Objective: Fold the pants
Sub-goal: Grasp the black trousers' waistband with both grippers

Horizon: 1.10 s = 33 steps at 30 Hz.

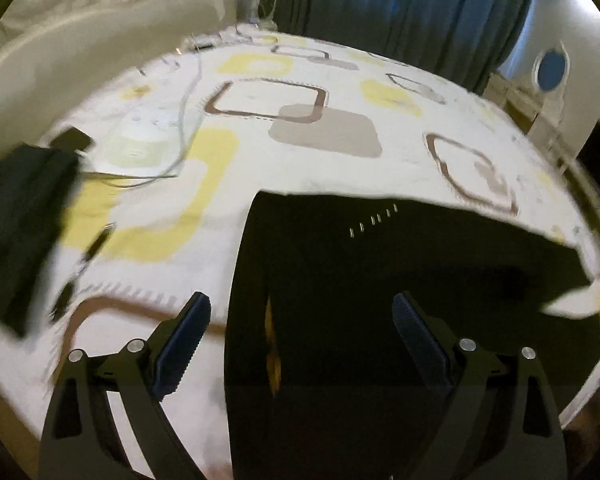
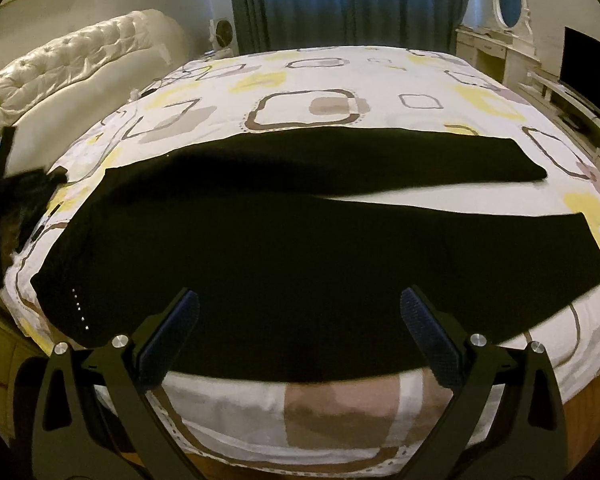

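Observation:
Black pants [image 2: 284, 248] lie flat on the patterned bedspread [image 2: 308, 80], waist at the left, two legs running to the right. In the left wrist view the waist end [image 1: 380, 288] fills the lower right, with a short row of small silver studs. My left gripper [image 1: 302, 312] is open and empty, hovering over the waist's left edge. My right gripper [image 2: 300, 308] is open and empty above the near leg, close to the bed's front edge.
A folded dark garment [image 1: 20, 232], a phone [image 1: 72, 140], a white power strip [image 1: 140, 136] with cables and a pen [image 1: 96, 246] lie on the bed's left. A padded headboard [image 2: 68, 64], blue curtains [image 2: 348, 0], a dresser with oval mirror [image 2: 508, 0] and a TV [image 2: 592, 64] surround the bed.

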Motion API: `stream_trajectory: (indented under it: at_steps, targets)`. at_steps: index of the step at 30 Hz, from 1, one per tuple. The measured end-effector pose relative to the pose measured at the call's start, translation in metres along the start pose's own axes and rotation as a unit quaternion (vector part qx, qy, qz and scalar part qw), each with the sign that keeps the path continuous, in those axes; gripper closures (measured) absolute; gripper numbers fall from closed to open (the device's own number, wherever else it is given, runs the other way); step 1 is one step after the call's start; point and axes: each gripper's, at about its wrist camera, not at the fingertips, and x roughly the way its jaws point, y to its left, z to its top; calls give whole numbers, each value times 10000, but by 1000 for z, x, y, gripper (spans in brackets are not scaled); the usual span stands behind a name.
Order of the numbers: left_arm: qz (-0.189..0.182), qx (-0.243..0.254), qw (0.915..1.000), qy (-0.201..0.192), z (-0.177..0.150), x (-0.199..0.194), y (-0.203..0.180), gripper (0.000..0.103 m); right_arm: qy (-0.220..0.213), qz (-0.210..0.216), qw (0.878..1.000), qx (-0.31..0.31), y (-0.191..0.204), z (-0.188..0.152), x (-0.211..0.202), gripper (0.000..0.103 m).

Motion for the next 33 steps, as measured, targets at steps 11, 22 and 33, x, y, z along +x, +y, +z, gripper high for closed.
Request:
stream_trajectory:
  at_steps: [11,22,33]
  targets:
    - [-88,-62,9994,328,60,97,36,12,422,212,9989,-37,7,7,40,2]
    - [425,769,9947,536,63,141,31,12,725,379,9965,172,3,2,64,2]
    - [100,909,9946,487,67,138,19,70,887,581,9942,199,3,1,73,2]
